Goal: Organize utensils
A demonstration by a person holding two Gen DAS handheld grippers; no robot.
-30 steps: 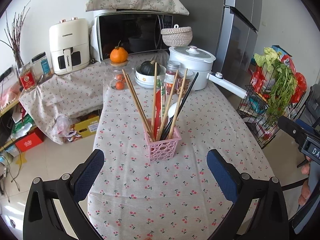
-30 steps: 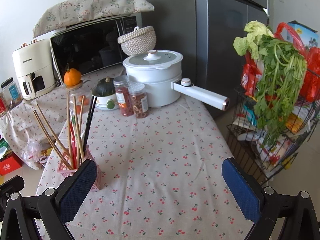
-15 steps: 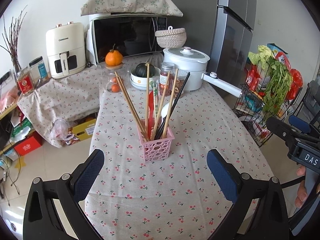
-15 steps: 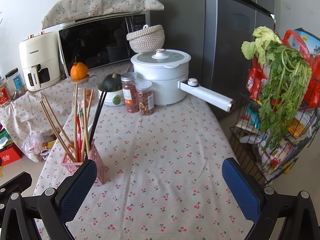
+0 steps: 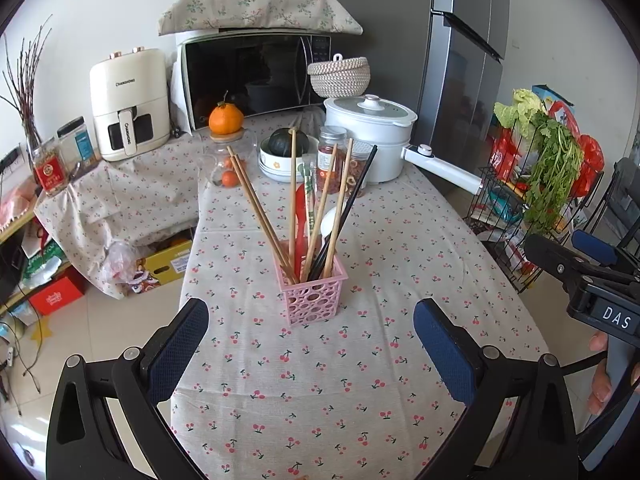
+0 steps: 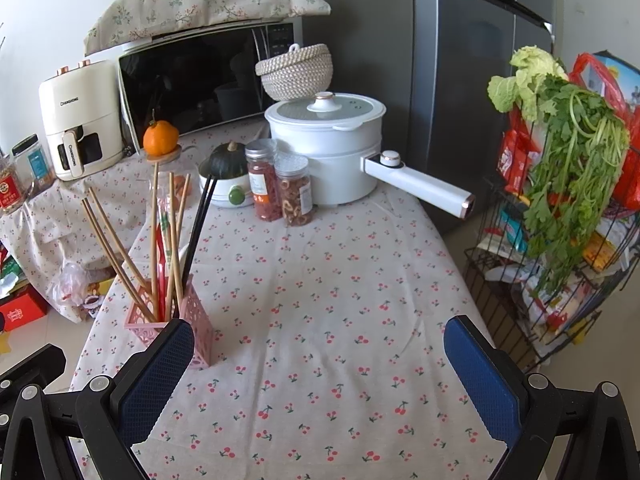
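A pink perforated holder (image 5: 313, 295) stands upright on the cherry-print tablecloth (image 5: 360, 380). It holds several wooden chopsticks (image 5: 262, 212), a black pair (image 5: 348, 212), a red utensil and a white spoon. My left gripper (image 5: 310, 356) is open, short of the holder, with nothing between its blue pads. In the right wrist view the same holder (image 6: 196, 326) sits at the left, partly behind the left pad (image 6: 156, 376). My right gripper (image 6: 320, 376) is open over bare cloth, empty. Its body and a hand show at the right edge of the left wrist view.
At the table's far end stand a white pot (image 6: 326, 152) with a long handle (image 6: 420, 186), two spice jars (image 6: 280, 188), a bowl with a green squash (image 6: 226, 184), and a microwave (image 6: 204, 84). A wire rack of greens (image 6: 560, 208) flanks the right side.
Both grippers have drawn back and slightly upward from the table; the holder now looks farther from the left gripper. Both stay open and empty.
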